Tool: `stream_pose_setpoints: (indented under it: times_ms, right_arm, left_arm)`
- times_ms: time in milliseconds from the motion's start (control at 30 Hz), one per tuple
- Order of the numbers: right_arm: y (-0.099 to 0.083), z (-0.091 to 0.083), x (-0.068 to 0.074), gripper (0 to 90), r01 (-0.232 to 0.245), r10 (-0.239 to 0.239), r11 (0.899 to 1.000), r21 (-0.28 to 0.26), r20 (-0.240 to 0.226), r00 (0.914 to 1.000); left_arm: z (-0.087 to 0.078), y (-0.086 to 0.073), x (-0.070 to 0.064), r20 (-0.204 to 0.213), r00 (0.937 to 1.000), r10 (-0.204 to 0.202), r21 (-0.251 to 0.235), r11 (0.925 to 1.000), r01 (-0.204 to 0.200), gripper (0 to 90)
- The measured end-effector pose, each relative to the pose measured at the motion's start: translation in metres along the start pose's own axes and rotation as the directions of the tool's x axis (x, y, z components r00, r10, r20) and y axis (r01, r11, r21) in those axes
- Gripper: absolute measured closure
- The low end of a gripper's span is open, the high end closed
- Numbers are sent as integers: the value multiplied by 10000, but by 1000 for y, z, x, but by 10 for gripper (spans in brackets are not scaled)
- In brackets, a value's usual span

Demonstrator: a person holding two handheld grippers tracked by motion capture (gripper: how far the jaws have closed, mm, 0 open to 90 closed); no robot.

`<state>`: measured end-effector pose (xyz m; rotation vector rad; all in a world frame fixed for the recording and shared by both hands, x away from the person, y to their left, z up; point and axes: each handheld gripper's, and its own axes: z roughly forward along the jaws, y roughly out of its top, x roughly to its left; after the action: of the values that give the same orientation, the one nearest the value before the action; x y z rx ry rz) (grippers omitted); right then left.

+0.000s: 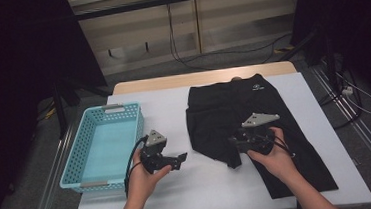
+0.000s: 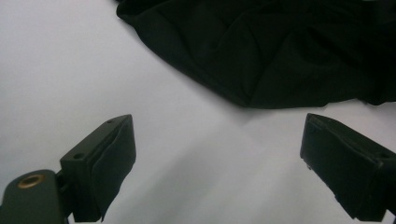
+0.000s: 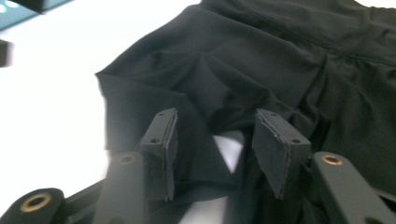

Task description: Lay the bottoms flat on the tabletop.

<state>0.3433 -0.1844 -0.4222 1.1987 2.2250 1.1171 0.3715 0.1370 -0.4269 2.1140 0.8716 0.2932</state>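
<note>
A black garment [image 1: 254, 114] with a small white logo at its waistband lies spread on the right half of the white table; one leg runs toward the near right corner. My right gripper [image 1: 234, 160] rests over its near left hem, jaws open. In the right gripper view, my right gripper [image 3: 219, 144] straddles rumpled black cloth [image 3: 243, 70], with a patch of table showing between the jaws. My left gripper [image 1: 181, 158] sits on bare table left of the garment and points at it. In the left gripper view, my left gripper [image 2: 217, 158] is wide open and empty, the garment's edge [image 2: 261, 60] just ahead.
A turquoise perforated basket [image 1: 123, 109] stands at the table's left edge, nothing inside it; its corner [image 3: 32, 5] appears in the right gripper view. The white tabletop [image 1: 205, 188] has free room at the front. Cables lie on the floor beyond the table.
</note>
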Motion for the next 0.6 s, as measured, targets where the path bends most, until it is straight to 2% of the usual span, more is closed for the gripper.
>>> stream_pose_setpoints:
  times_ms: [100,200,367,400,500,567,600]
  right_arm:
    - [0,3,12,617,525,-517,9985,157,-471,9976]
    - [-1,14,25,596,1128,-1090,9928,404,-863,9903]
    - [-1,35,39,591,1741,-1654,9808,884,-976,9814]
    - [-1,38,41,611,1795,-1698,9787,992,-992,9805]
    - [-3,46,42,778,1957,-1841,9721,1293,-961,9782]
    - [-3,47,40,892,1757,-1623,9768,1224,-1119,9804]
    - [-2,46,39,900,1673,-1544,9791,1153,-1127,9816]
  left_arm:
    - [3,1,-1,65,10000,23,10,10000,-23,107]
    - [4,2,-3,114,9999,20,-26,10000,-19,107]
    - [3,1,0,85,10000,-6,45,10000,6,107]
    - [3,0,0,75,10000,-48,22,10000,48,107]
    - [2,-1,1,62,10000,-19,45,10000,19,107]
    - [2,-1,1,53,10000,-45,53,10000,44,107]
    - [1,-2,1,47,10000,-42,37,10000,42,107]
